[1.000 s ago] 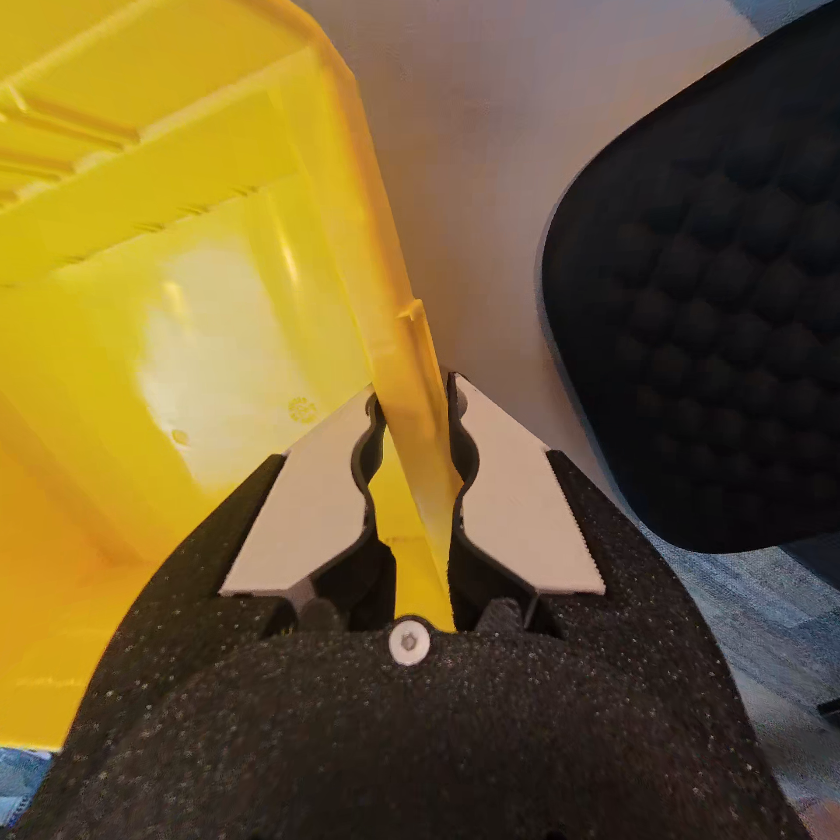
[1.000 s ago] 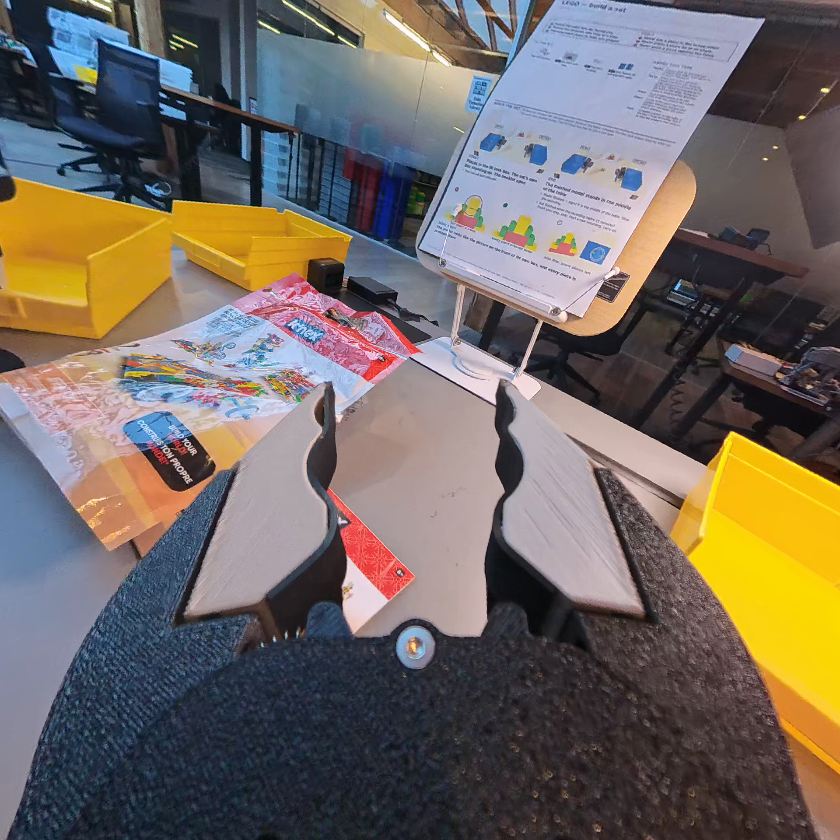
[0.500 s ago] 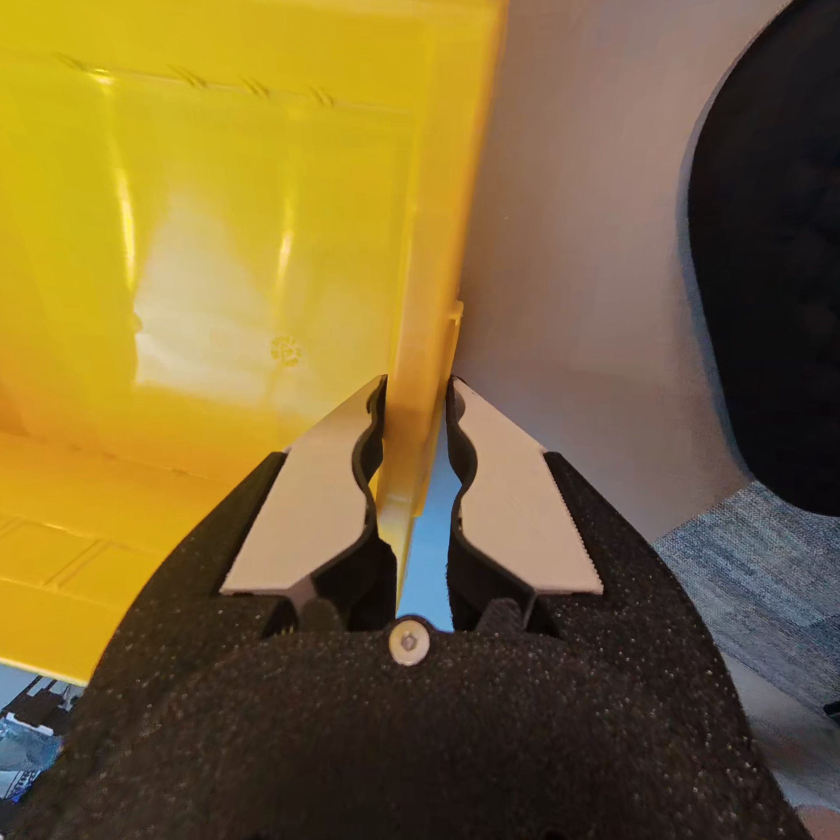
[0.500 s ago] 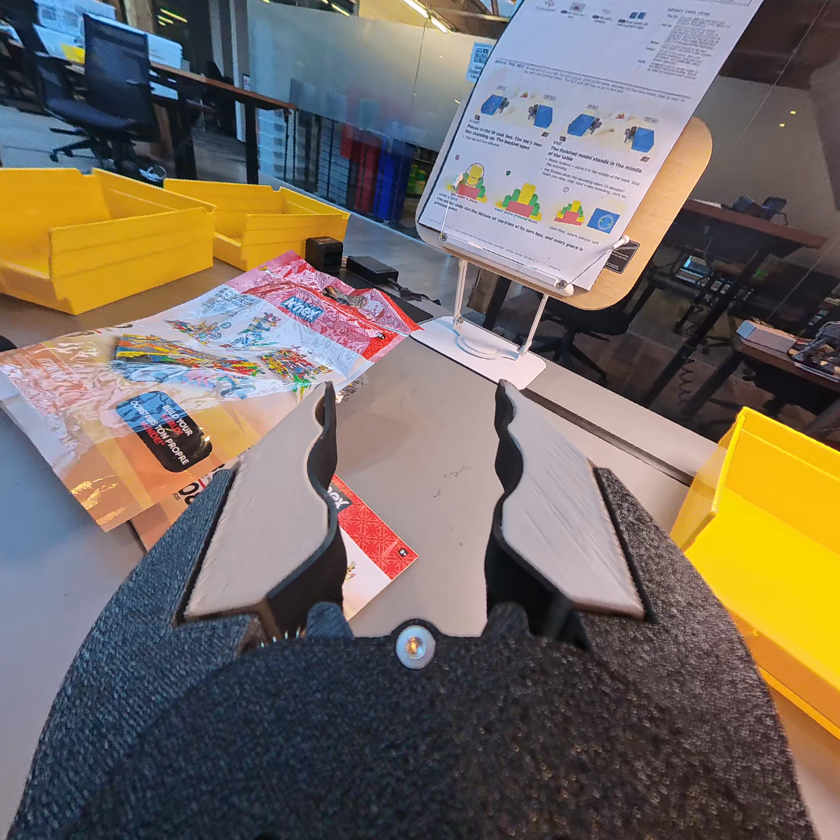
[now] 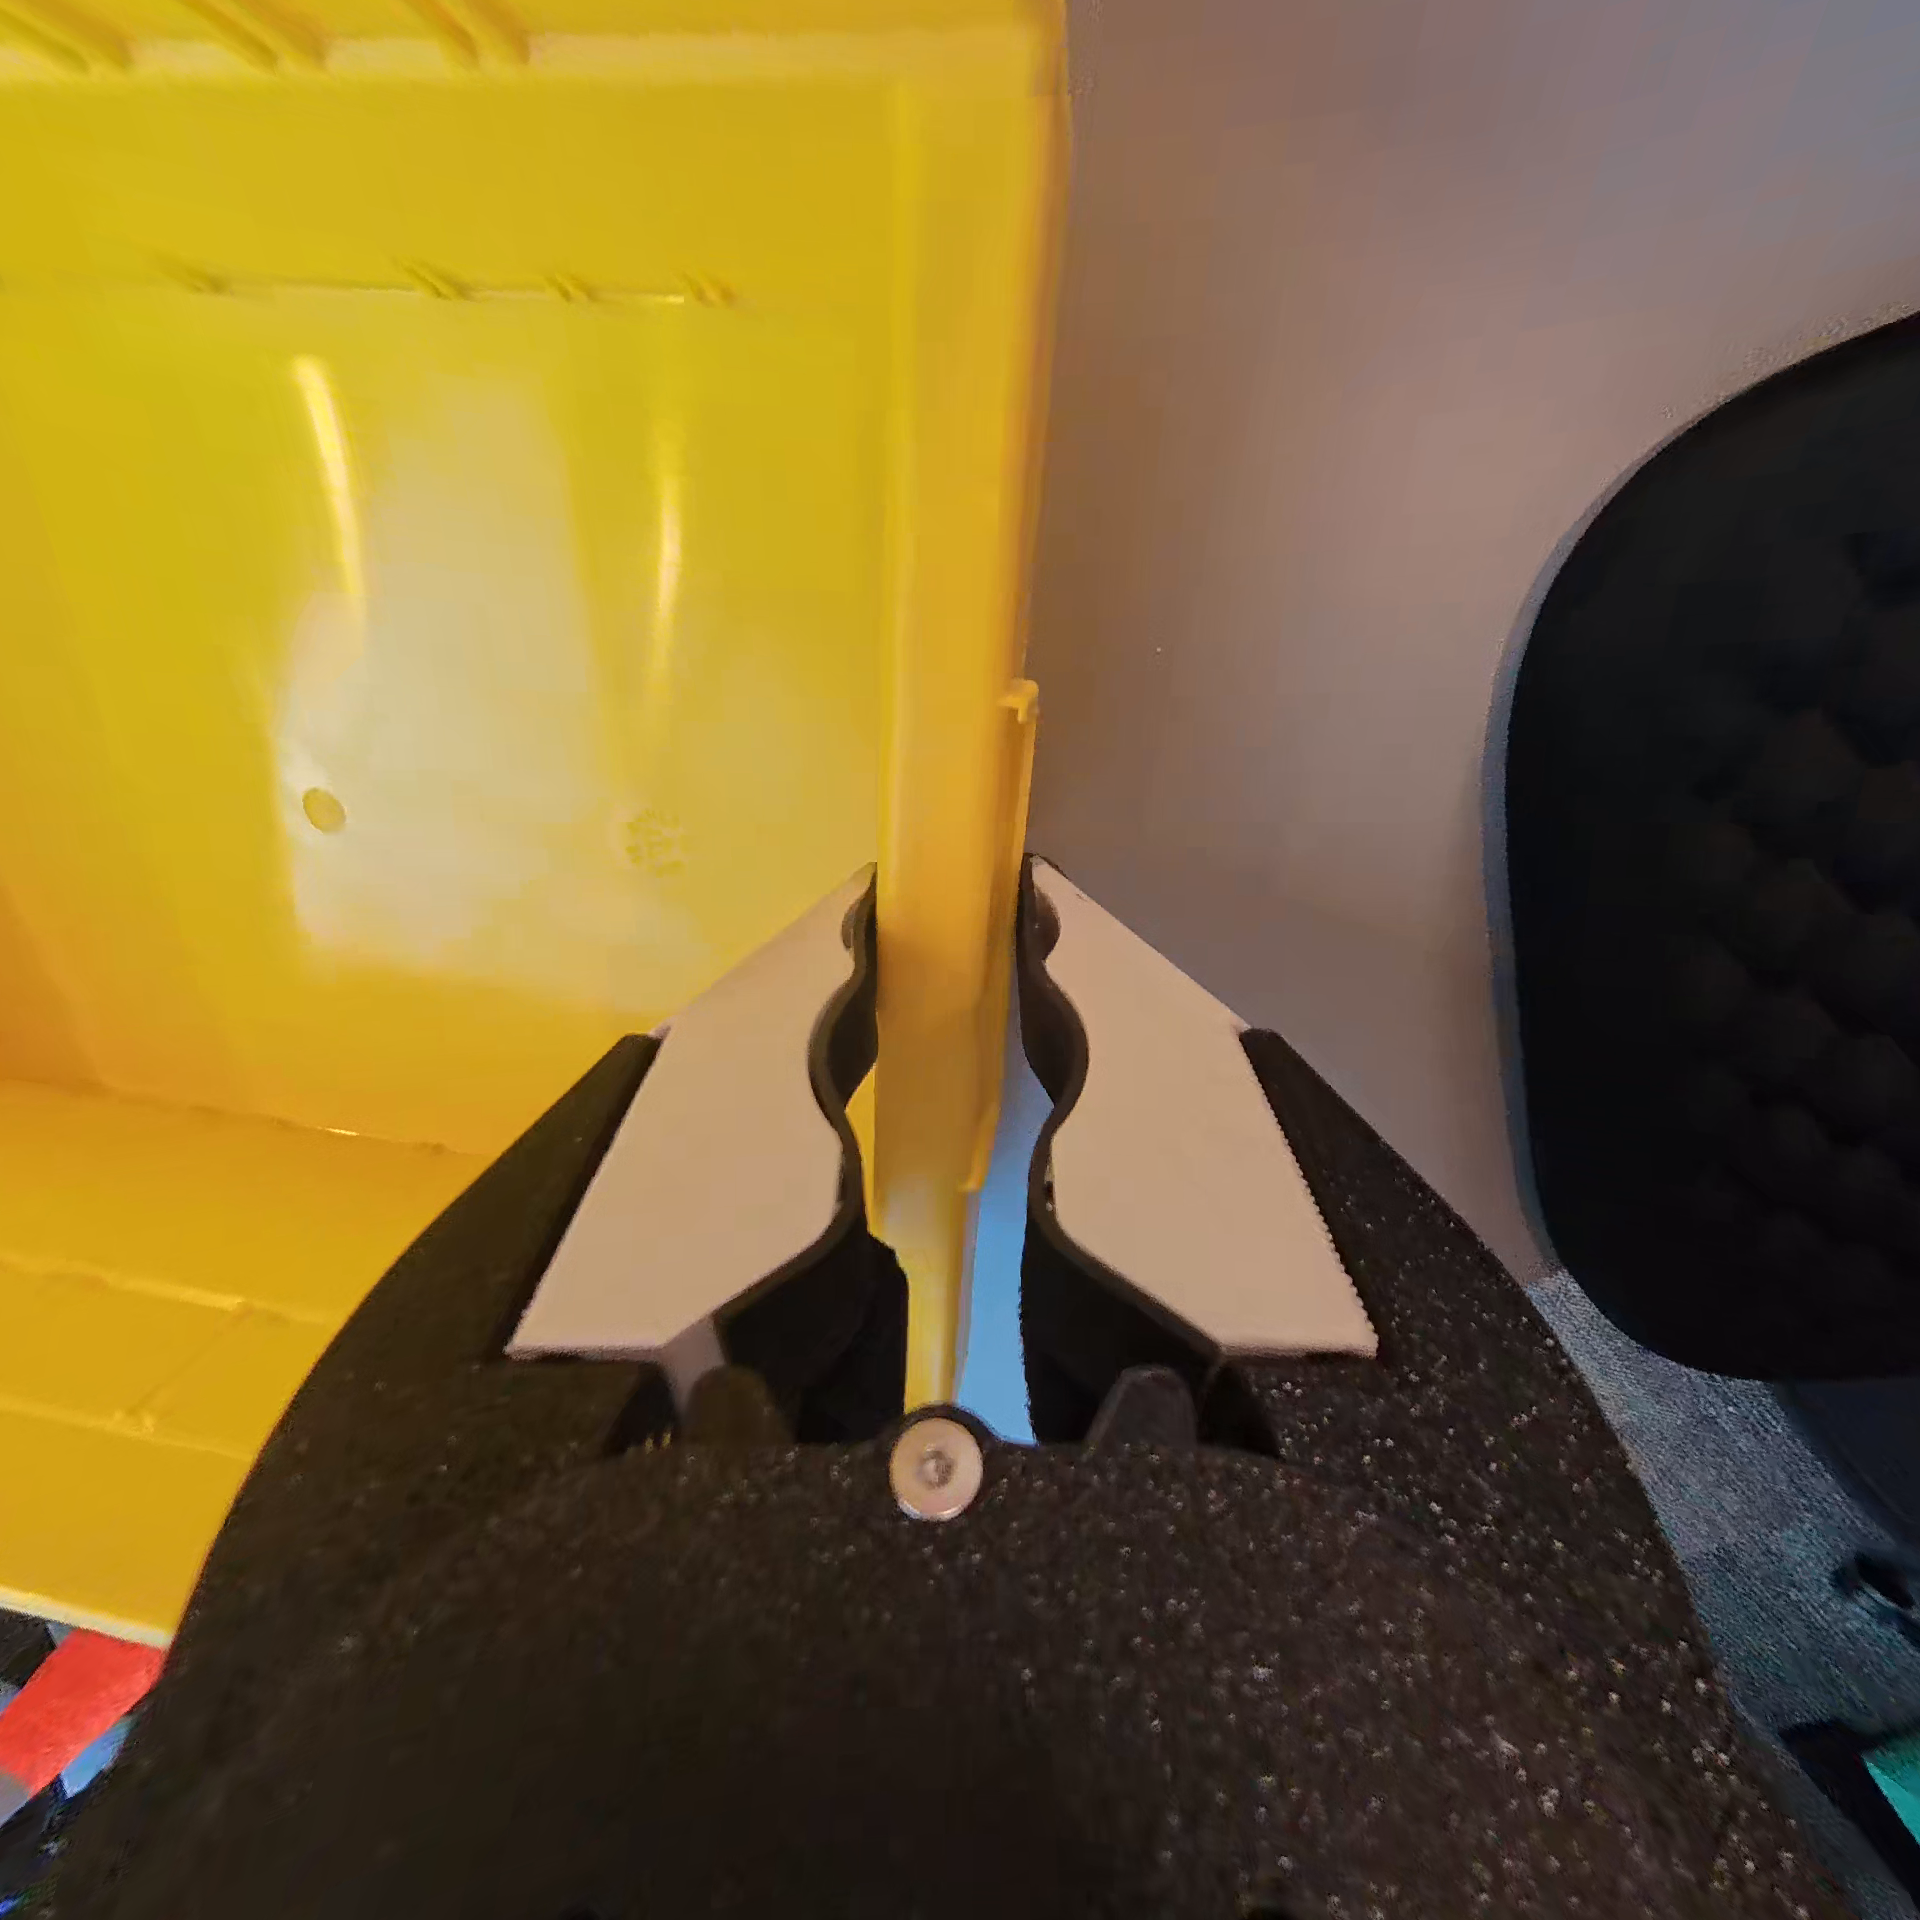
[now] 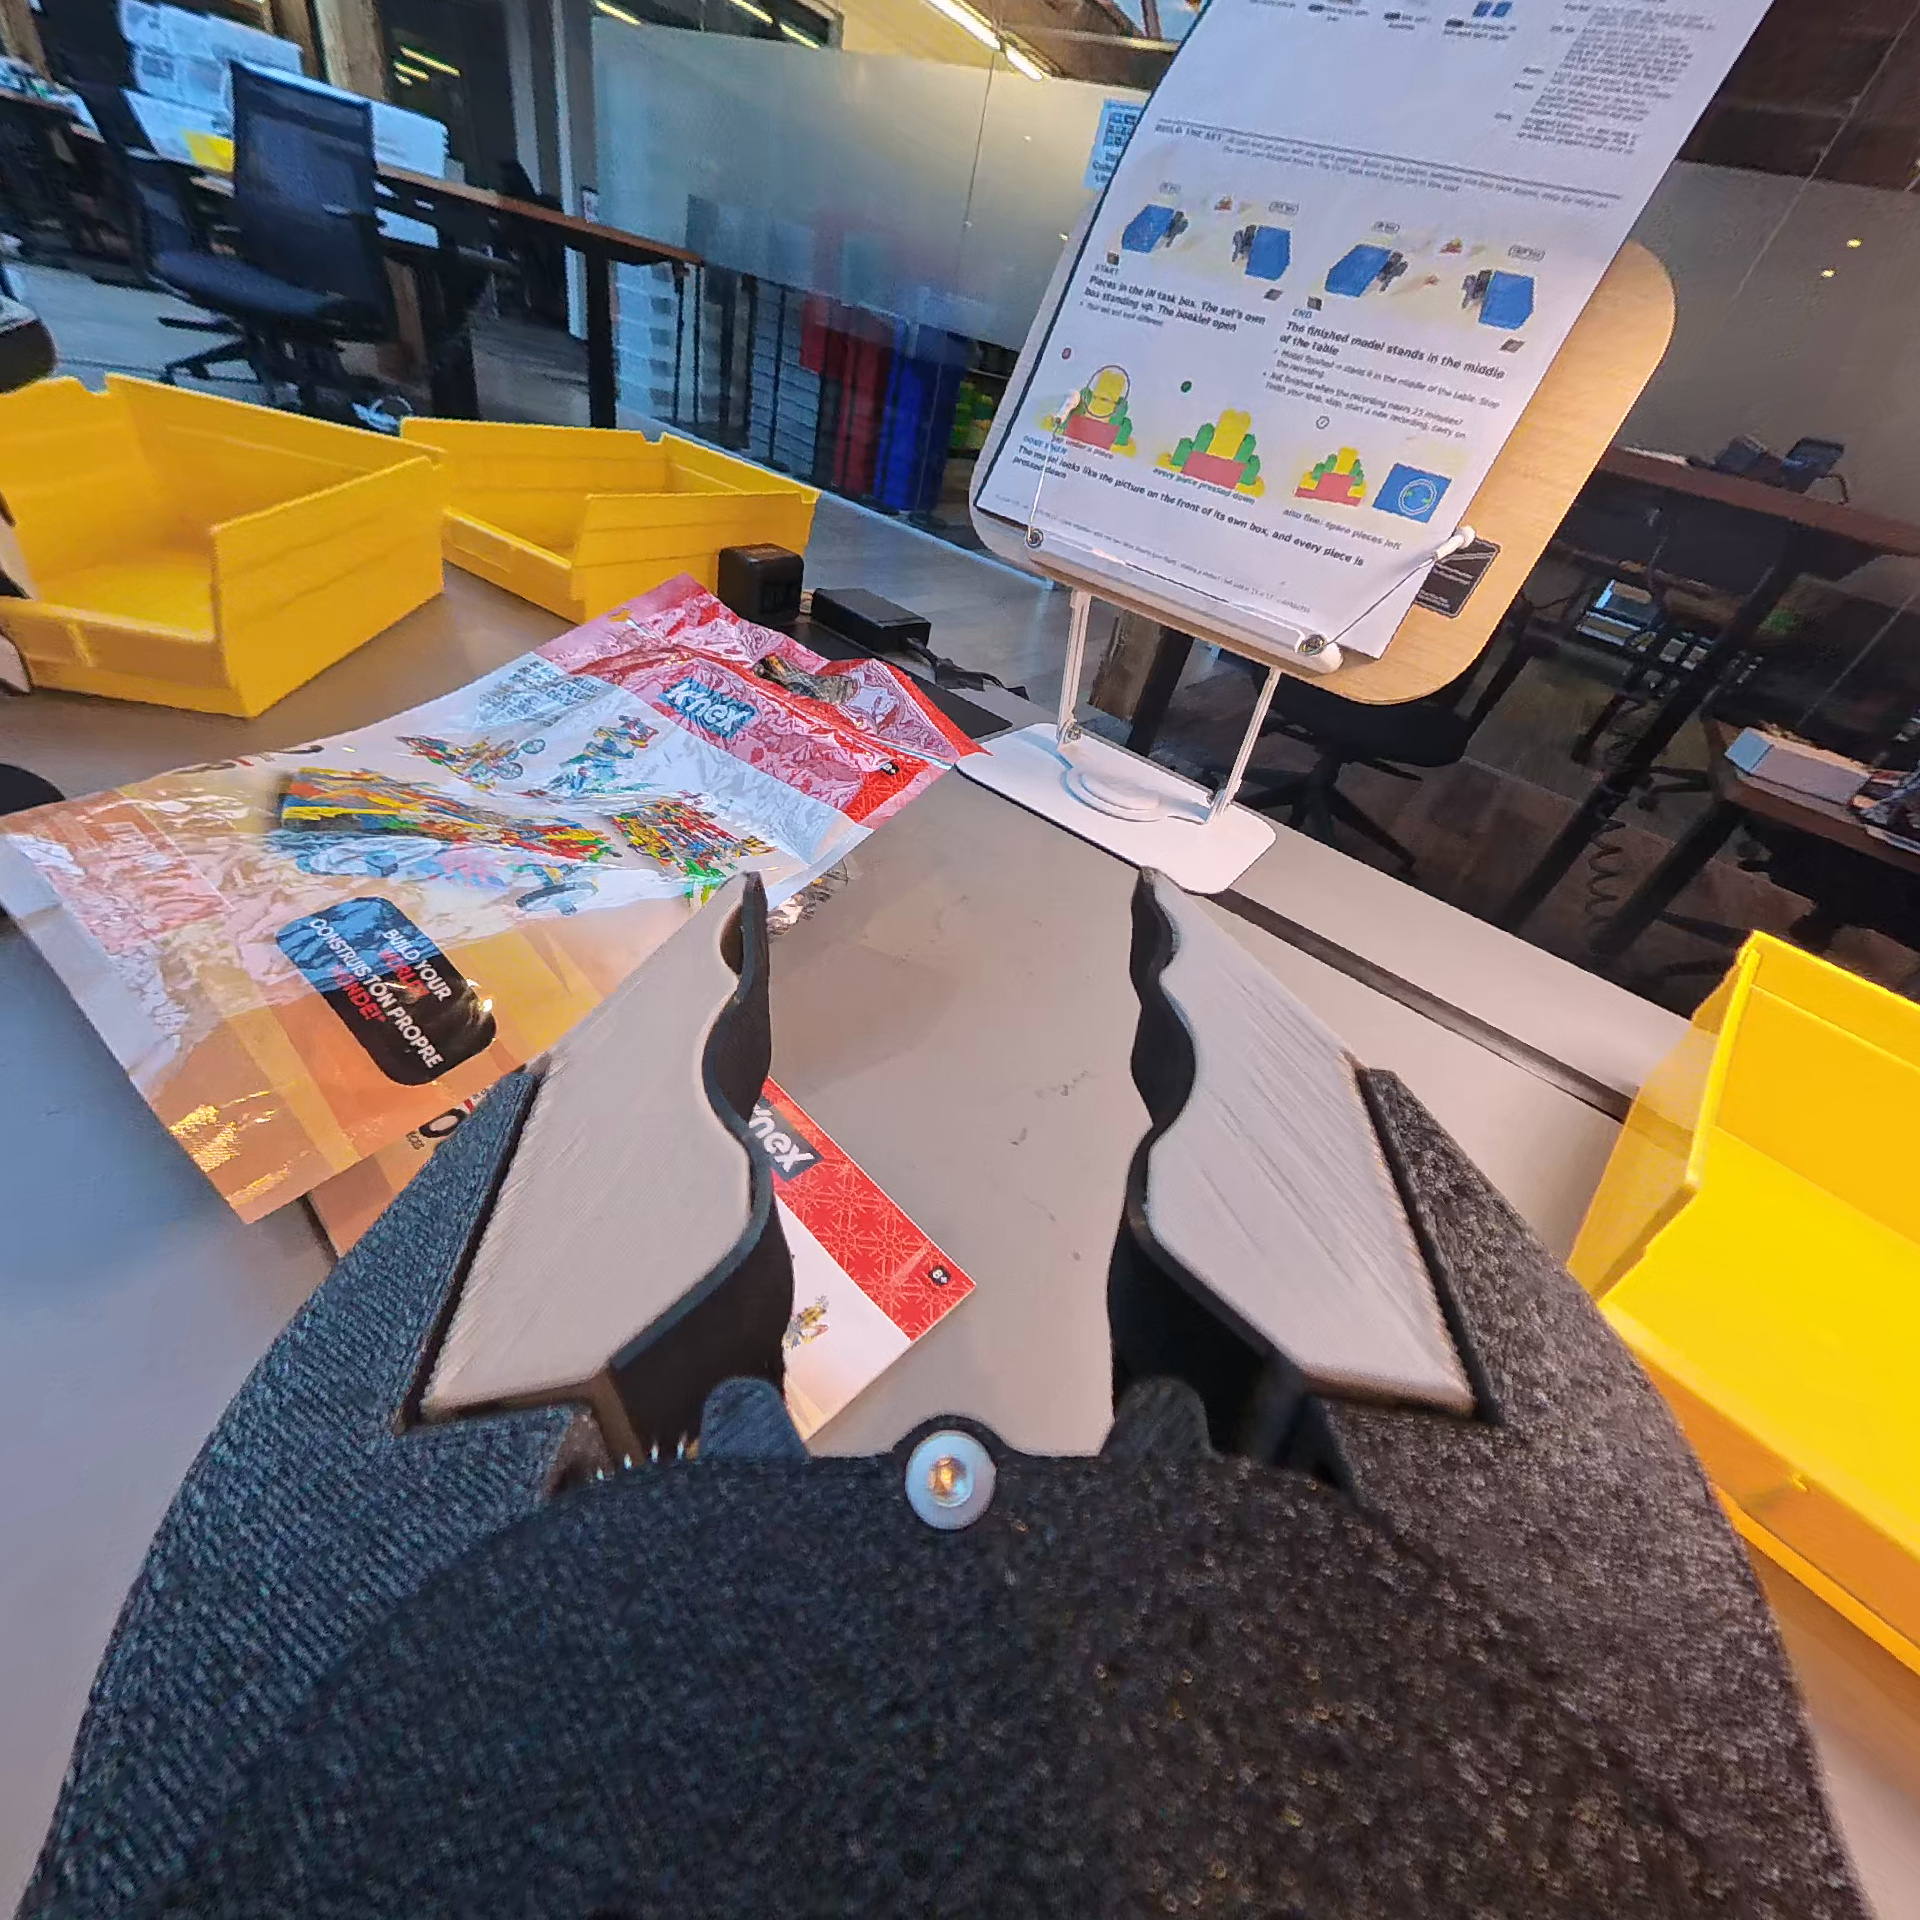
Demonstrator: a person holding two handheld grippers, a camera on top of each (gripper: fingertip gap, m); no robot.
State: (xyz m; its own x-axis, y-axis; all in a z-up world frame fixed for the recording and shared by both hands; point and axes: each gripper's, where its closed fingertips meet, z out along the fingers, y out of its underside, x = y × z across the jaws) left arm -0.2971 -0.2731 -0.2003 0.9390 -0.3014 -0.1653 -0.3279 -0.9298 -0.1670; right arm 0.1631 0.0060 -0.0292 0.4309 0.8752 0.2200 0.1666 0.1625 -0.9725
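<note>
The yellow bin [image 5: 436,644] fills the left of my left wrist view, and its side wall [image 5: 961,727] runs straight away from me, edge-on, right down the line of my left gripper [image 5: 943,883]. That wall is the thing I am gripping: one of my fingers [image 5: 727,1122] sits on the inside face of the bin, the other on the outside, both pressed against the plastic. The bin's hollow lies wholly to the left of the grip, its long wall continuing forward past my fingertips. To the right of the wall is bare pale surface, then a black dimpled pad [image 5: 1745,883], well apart from the bin.

My right gripper [image 6: 948,904] is parted wide and holds nothing. It hovers over the grey tabletop [image 6: 987,1039], with a red-and-white booklet [image 6: 862,1236] just under the left finger. A glossy printed bag [image 6: 416,852] lies further left, a sheet on a stand [image 6: 1340,343] ahead, two yellow bins [image 6: 218,540] beyond the bag, and another yellow bin [image 6: 1766,1247] at the right edge.
</note>
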